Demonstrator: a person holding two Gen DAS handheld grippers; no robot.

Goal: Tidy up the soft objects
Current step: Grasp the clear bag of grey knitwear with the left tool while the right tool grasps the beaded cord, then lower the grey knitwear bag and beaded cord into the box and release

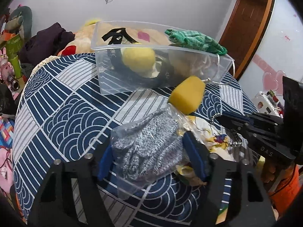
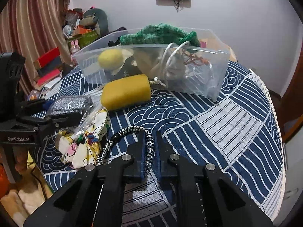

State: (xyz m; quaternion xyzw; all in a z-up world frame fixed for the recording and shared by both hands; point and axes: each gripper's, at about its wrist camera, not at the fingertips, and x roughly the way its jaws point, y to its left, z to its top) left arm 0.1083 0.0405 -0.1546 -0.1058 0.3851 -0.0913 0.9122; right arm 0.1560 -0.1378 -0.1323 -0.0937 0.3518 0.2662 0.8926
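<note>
The left gripper (image 1: pixel 151 155) has blue pads, and they press from both sides on a clear crinkled plastic bag with grey-white knitted gloves (image 1: pixel 151 149) inside. The knit is coarse and speckled, and the bag lies on the tablecloth (image 1: pixel 62 111), a dark blue cloth with white wave and stripe patterns.

The right gripper (image 2: pixel 150 149) pinches a braided black-and-white cord (image 2: pixel 149 147) between its nearly closed jaws. The cord is round and thick, and it makes a loop to the left of the fingers.

Just beside this loop lies a crumpled printed cloth (image 2: pixel 83 143), soft and pale with colourful figures. Beyond it rests a yellow sponge block (image 2: pixel 126 92) with rounded corners and a porous surface.

Behind the sponge stands a transparent plastic box (image 2: pixel 217 87), touching it or nearly so. Inside the box are a yellow ball (image 2: pixel 110 59), a white cord (image 2: pixel 170 60) and beige fabric. A green knitted piece (image 2: pixel 161 34) hangs over its rim.
</note>
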